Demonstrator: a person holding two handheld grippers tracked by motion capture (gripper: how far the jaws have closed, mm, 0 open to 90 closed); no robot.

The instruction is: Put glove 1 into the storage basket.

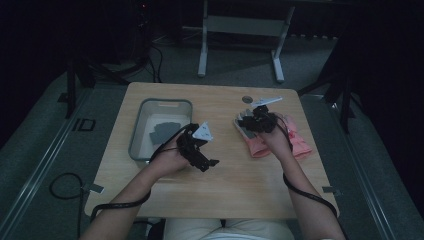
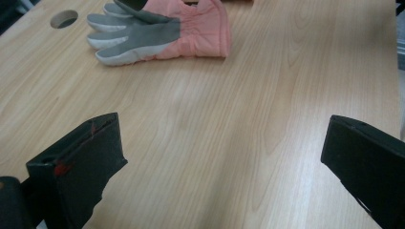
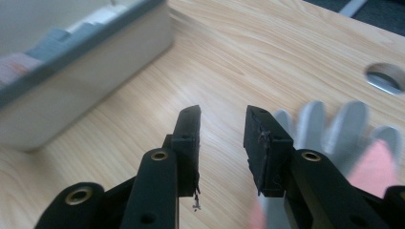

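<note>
A pink glove with grey and white fingers [image 1: 298,141] lies on the right half of the wooden table [image 1: 230,185]. My right gripper [image 1: 252,121] hovers over its finger end. In the right gripper view the jaws [image 3: 222,113] stand a little apart with nothing between them, and the glove's grey fingers [image 3: 334,126] lie blurred behind the right jaw. My left gripper [image 1: 204,152] is held near the table's middle, beside the bin. Its jaws [image 2: 224,129] are wide open over bare wood, and the glove [image 2: 162,31] lies farther off.
A grey-rimmed bin [image 1: 137,125] stands at the table's left with a grey glove [image 1: 165,131] in it; the right gripper view has its wall [image 3: 71,90] close by. A round hole [image 1: 247,99] sits near the far edge. Cables trail from both grippers off the near edge.
</note>
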